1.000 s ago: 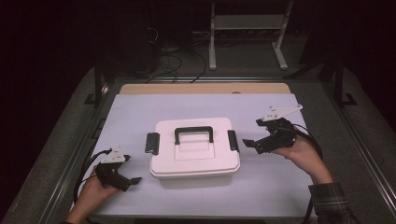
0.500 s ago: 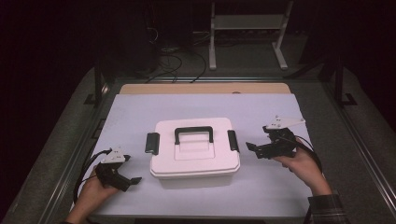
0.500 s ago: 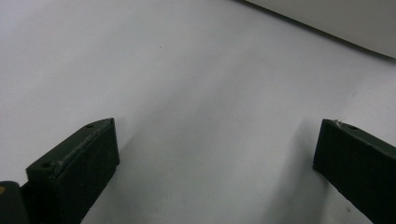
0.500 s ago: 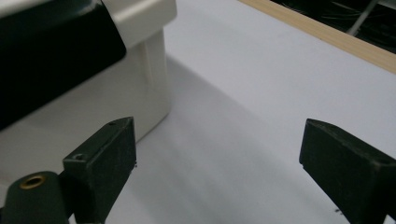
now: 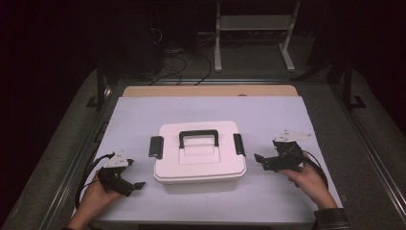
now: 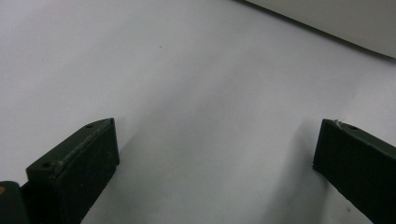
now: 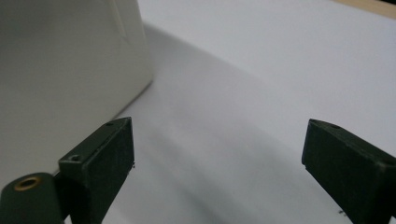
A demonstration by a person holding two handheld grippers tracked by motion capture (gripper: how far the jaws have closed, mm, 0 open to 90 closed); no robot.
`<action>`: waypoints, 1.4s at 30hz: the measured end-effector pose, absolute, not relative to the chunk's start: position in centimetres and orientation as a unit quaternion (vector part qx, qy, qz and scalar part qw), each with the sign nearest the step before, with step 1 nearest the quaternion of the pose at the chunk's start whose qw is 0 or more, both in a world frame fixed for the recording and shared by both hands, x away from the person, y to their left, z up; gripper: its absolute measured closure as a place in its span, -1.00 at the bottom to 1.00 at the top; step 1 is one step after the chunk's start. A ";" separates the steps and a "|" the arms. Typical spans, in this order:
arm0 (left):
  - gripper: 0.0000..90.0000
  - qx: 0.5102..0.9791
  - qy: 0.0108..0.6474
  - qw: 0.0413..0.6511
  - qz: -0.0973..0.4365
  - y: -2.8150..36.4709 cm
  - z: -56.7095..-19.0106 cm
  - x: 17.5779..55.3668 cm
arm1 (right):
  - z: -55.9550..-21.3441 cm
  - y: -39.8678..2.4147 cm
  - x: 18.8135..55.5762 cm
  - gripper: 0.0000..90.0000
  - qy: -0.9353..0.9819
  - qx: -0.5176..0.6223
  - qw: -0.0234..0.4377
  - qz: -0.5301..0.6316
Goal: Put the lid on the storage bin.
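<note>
A white lidded box (image 5: 199,158) sits in the middle of the table, with a black carry handle (image 5: 198,137) on its lid and a black latch on each short side (image 5: 156,146) (image 5: 239,144). My left gripper (image 5: 134,188) rests low near the front left, open, pointing at the box's front left corner; its view (image 6: 218,135) has bare tabletop between the jaws and the box edge (image 6: 336,23) far off. My right gripper (image 5: 260,162) is open just right of the box. Its view (image 7: 218,135) has the box wall (image 7: 70,60) close on the left, untouched.
The box stands on a pale lavender mat (image 5: 143,120), with a wooden strip (image 5: 206,91) along its far edge. Metal rails (image 5: 81,158) border the table sides. Beyond the table are cables and a white stand (image 5: 253,28) on a dark floor.
My right gripper has come down and back toward the near edge, from beside the right latch to lower by the box's right side. The left gripper has stayed put.
</note>
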State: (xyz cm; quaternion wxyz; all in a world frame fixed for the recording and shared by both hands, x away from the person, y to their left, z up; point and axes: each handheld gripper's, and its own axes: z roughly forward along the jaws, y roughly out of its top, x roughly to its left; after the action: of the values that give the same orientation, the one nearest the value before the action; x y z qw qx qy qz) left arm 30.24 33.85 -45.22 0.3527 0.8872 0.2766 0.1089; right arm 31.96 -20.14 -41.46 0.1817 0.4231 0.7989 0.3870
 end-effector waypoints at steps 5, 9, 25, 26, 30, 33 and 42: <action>-1.00 0.887 0.277 0.353 0.109 33.8 -45.2 30.2 | -42.6 -20.4 31.7 -0.80 0.796 0.437 0.180 0.379; -1.00 0.887 0.277 0.353 0.109 33.8 -45.2 30.2 | -43.2 -20.3 31.8 -0.80 0.801 0.452 0.179 0.349; -1.00 0.888 0.276 0.352 0.109 33.9 -45.2 30.2 | -45.1 -20.9 31.2 -0.83 0.802 0.462 0.185 0.329; -1.00 0.888 0.276 0.352 0.109 33.9 -45.2 30.2 | -45.2 -20.9 31.1 -0.83 0.802 0.463 0.186 0.328; -1.00 0.888 0.275 0.351 0.109 33.9 -45.2 30.2 | -45.7 -21.2 30.9 -0.84 0.800 0.468 0.187 0.326; -1.00 0.888 0.275 0.351 0.110 33.9 -45.2 30.2 | -45.8 -21.4 30.8 -0.84 0.796 0.471 0.186 0.332; -1.00 0.888 0.275 0.351 0.110 33.9 -45.2 30.2 | -45.9 -21.5 30.7 -0.84 0.796 0.470 0.185 0.333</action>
State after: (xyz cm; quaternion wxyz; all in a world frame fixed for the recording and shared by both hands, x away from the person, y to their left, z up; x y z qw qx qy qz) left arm 30.22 33.86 -45.20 0.3511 0.8882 0.2752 0.1100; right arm 30.70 -21.52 -45.86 0.1848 0.4703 0.7961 0.3331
